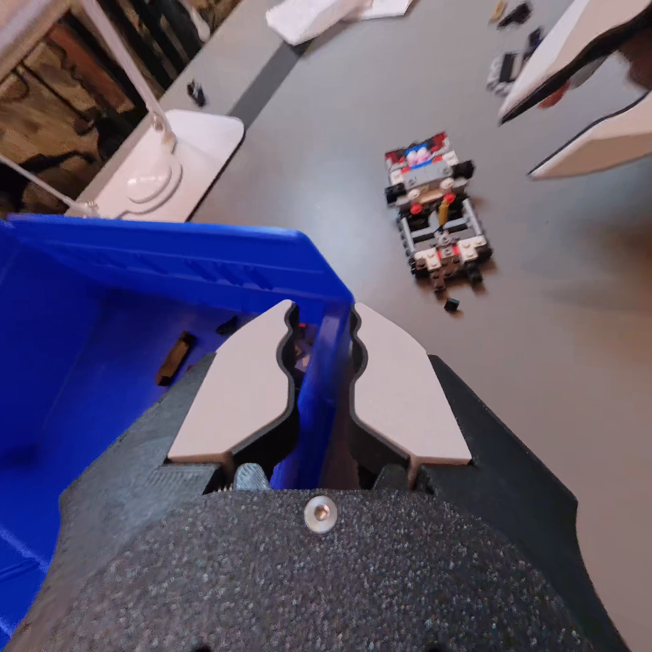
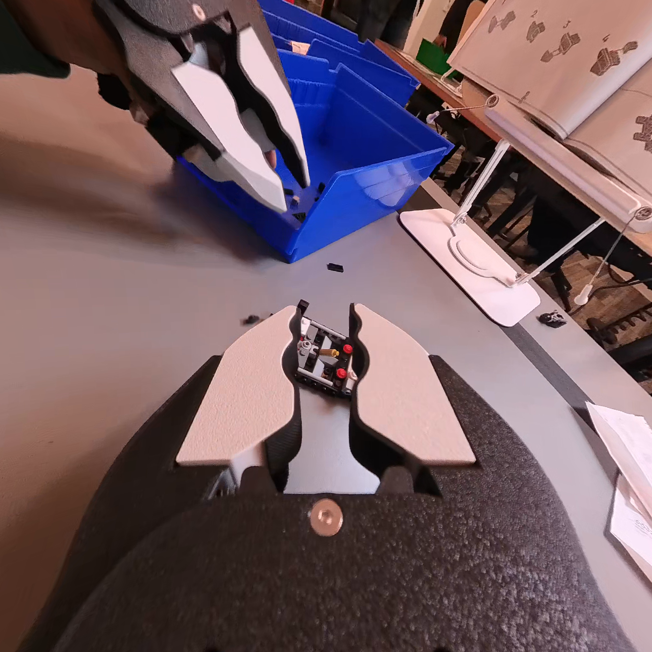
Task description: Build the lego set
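Blue bin (image 1: 158, 268) wall is straddled by the left gripper (image 1: 323, 307), jaws parted, nothing held. Right gripper (image 2: 324, 308), also parted and empty, is hung over the brick car (image 2: 323, 356) on the table (image 2: 405, 254).

Left gripper (image 1: 323, 312) open astride blue bin (image 1: 176, 254) wall; right gripper (image 2: 324, 310) open over brick chassis (image 2: 326, 356).

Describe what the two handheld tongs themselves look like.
Both tongs are built alike. The left tongs and right tongs each have two flat, pale grey fingers with wavy black inner edges, set in angular black carriers. Behind sits a rounded, rough-textured black body with one silver hex screw at its centre. A dark sleeve shows behind the left one.
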Demonstrator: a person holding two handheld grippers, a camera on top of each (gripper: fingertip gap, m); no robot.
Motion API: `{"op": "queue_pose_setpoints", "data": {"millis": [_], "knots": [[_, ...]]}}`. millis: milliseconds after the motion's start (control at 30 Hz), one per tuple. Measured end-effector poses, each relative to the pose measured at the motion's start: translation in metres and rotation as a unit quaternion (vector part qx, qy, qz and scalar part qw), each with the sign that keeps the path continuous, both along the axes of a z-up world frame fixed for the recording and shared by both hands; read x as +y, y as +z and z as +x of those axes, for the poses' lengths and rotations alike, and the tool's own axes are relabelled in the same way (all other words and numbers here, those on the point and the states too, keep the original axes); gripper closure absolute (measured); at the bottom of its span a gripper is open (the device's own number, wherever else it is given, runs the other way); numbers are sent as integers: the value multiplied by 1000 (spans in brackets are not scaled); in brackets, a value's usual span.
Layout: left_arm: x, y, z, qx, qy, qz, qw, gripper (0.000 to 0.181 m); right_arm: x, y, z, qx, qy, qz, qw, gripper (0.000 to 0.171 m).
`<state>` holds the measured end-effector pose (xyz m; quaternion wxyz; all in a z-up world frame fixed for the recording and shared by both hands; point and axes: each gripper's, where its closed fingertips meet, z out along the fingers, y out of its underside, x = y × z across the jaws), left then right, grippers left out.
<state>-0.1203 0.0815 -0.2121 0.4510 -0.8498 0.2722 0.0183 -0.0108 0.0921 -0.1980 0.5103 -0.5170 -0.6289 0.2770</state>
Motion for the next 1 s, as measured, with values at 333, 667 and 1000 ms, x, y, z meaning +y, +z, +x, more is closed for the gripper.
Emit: {"op": "queue_pose_setpoints", "data": {"millis": [333,667,1000], "knots": [[-32,-61,85,-62,-132,-165,975,153,5,-1,-1,3,-9,-37,999,146],[-19,-68,90,-42,-104,-157,981,173,9,-2,2,0,-15,-40,999,148],[-5,9,0,-40,35,-46,998,173,14,0,1,10,-22,-62,998,148]]}}
